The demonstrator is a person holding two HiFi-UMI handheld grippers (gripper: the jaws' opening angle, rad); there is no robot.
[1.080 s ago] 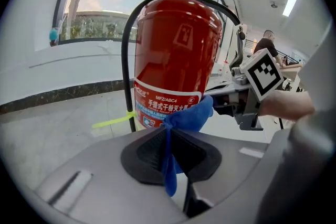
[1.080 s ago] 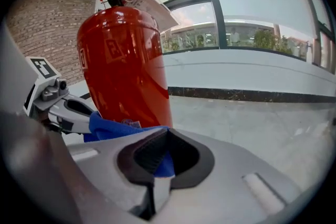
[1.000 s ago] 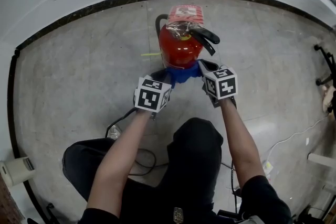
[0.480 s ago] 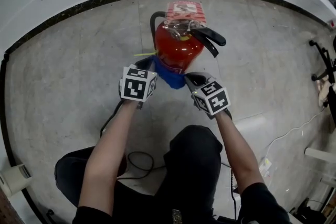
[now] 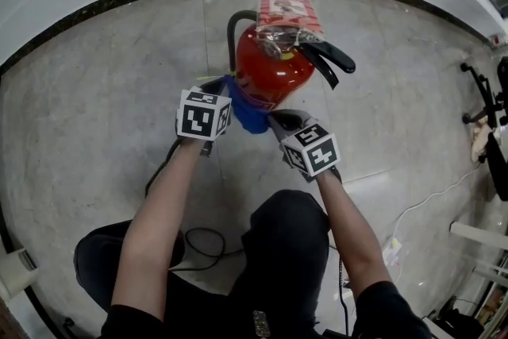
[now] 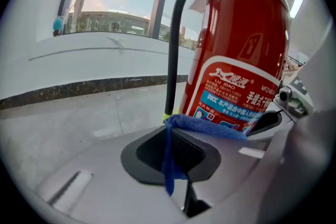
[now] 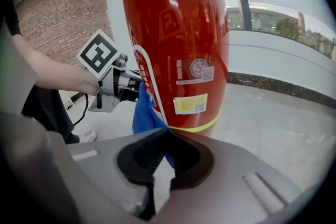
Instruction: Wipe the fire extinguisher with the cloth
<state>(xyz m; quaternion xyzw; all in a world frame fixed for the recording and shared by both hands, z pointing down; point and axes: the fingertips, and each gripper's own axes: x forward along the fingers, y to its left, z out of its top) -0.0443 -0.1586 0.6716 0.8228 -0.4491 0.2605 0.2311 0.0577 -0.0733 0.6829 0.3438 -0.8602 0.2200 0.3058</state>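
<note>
A red fire extinguisher (image 5: 270, 63) stands upright on the grey floor. Against its near left side lies a blue cloth (image 5: 248, 113), stretched between my two grippers. My left gripper (image 5: 220, 90) is shut on one end of the cloth (image 6: 210, 126), just left of the cylinder (image 6: 241, 55). My right gripper (image 5: 278, 121) is shut on the other end, in front of the body. In the right gripper view the cloth (image 7: 144, 113) hugs the cylinder (image 7: 178, 34), with the left gripper (image 7: 131, 86) beyond it.
A black hose (image 5: 232, 28) curves up the extinguisher's left side, and a black lever (image 5: 329, 59) sticks out right. A tag in plastic (image 5: 287, 10) sits on top. Cables (image 5: 198, 238) lie on the floor by my legs. A dark kerb (image 5: 119, 0) and white wall lie beyond.
Both grippers have moved left and lower with the cloth taut between them. The cloth has slid from the extinguisher's near front round to its left side.
</note>
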